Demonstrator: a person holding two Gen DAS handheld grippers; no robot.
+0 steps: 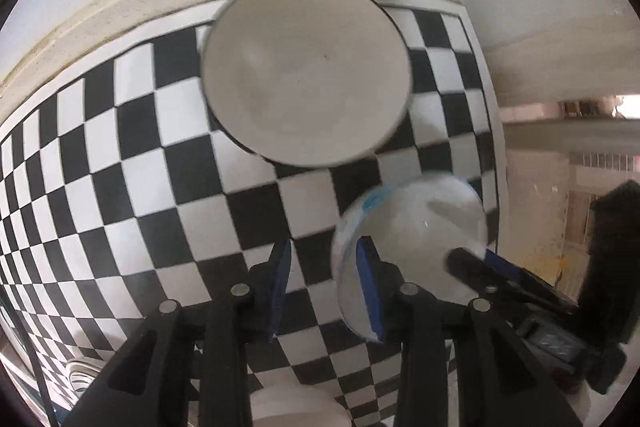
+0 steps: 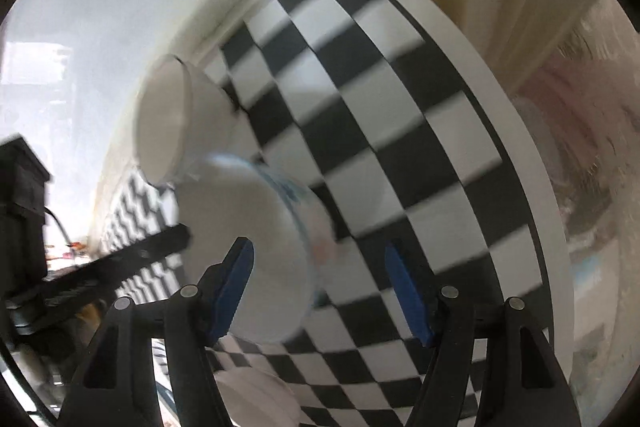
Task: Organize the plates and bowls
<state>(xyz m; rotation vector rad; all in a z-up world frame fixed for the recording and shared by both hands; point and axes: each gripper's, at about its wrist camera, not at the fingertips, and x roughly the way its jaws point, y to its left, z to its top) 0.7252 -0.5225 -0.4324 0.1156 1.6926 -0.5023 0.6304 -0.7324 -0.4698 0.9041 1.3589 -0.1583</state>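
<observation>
A large plain white bowl (image 1: 306,71) stands on the black-and-white checkered table (image 1: 120,147) near the far wall. A smaller white bowl with blue markings (image 1: 416,227) sits in front of it at the right. My left gripper (image 1: 326,291) is open, its right finger at that bowl's near rim. My right gripper (image 2: 320,291) is open, and its left finger lies against the small bowl (image 2: 248,247). The large bowl (image 2: 176,119) is beyond it. The right gripper's finger (image 1: 480,267) reaches over the small bowl in the left wrist view.
A white dish (image 1: 296,407) lies at the table's near edge below my left gripper; it also shows in the right wrist view (image 2: 260,399). A cream wall ledge (image 1: 120,7) runs behind the table. The table's right edge (image 1: 494,147) is close to the small bowl.
</observation>
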